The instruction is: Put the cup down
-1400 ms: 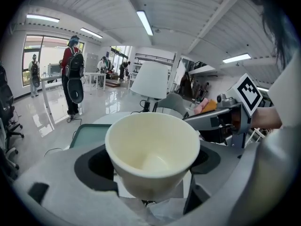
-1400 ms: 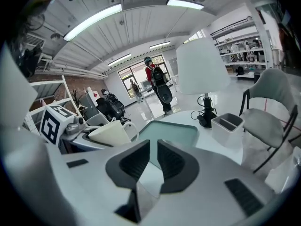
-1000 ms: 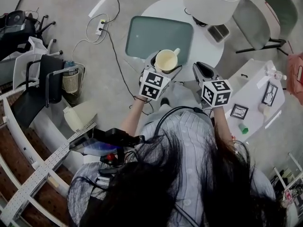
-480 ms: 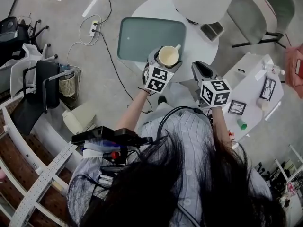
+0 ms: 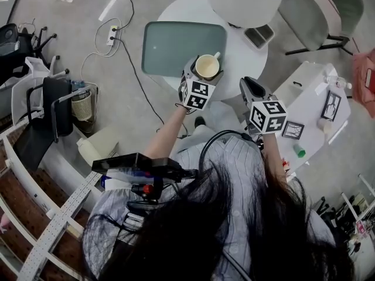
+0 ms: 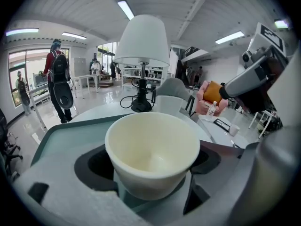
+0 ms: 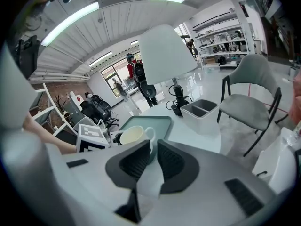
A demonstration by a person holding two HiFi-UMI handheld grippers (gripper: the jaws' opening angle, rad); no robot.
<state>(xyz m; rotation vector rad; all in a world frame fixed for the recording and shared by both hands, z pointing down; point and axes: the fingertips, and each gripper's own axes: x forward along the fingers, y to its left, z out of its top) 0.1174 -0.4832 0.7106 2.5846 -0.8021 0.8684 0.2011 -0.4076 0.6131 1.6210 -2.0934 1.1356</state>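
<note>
Carried forward, the cup [image 5: 207,67] now hangs over the tray's [image 5: 170,45] near corner, clamped round its body by my left gripper [image 6: 151,178], seemingly light, rigid, chippable; right gripper [image 7: 151,161] closed, empty.

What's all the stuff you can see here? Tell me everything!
cup: one, cream, between the left gripper's jaws, by the tray
tray: one, grey-green, on the round table
round table: one, white, ahead of the person
lamp: one, white shade, on the round table
box: one, grey, two compartments, beside the lamp
grey chair: one, past the round table
side table: one, white, at the right
left gripper: one, shut on the cup
right gripper: one, jaws together, empty
</note>
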